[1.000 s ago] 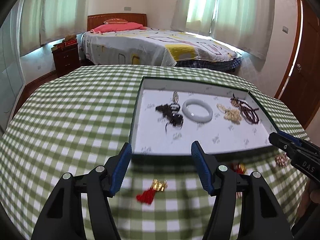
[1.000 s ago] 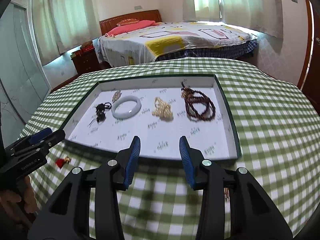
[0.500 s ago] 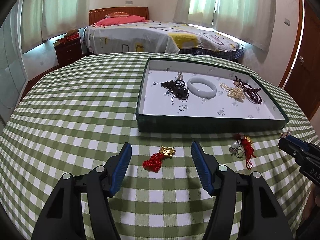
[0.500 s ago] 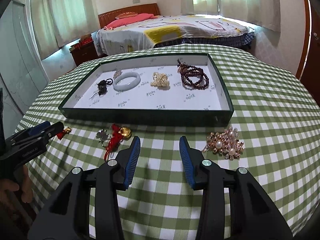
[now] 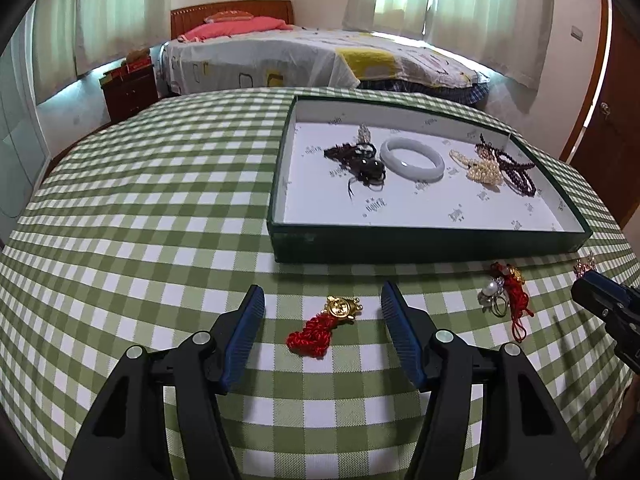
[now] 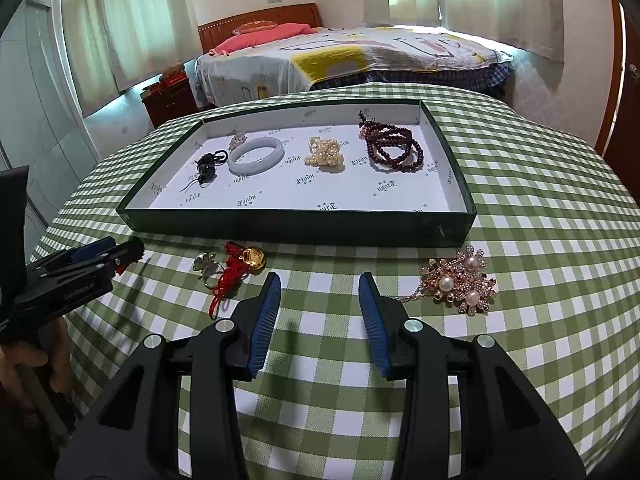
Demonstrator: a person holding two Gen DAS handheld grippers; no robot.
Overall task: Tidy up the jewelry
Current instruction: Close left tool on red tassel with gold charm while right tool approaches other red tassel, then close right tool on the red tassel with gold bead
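The counter [image 5: 140,208], covered in green-and-white check, is being viewed from both wrist cameras. At the left, the left gripper [image 5: 322,304] is being held low over the cloth with its jaws released and nothing between them; a red knotted charm with a gold piece [image 5: 322,326] is lying just ahead, in the gap between the blue pads. Farther back, a dark green tray [image 5: 432,246] with a white lining is resting on the counter. Inside it, from left to right, a small silvery ornament [image 5: 365,133], a black corded piece [image 5: 362,162], a pale bangle [image 5: 412,159], a cluster of cream pearls [image 5: 482,168] and a coil of dark red beads [image 5: 516,166] are being kept. In front of the tray, a ring tangled with a second red-corded gold charm [image 6: 232,270] is lying on the cloth. The right gripper [image 6: 319,292] is being held just before the tray's near wall, jaws released and empty. To its right, a pearl and rhinestone brooch [image 6: 460,280] is lying on the counter, outside the tray.
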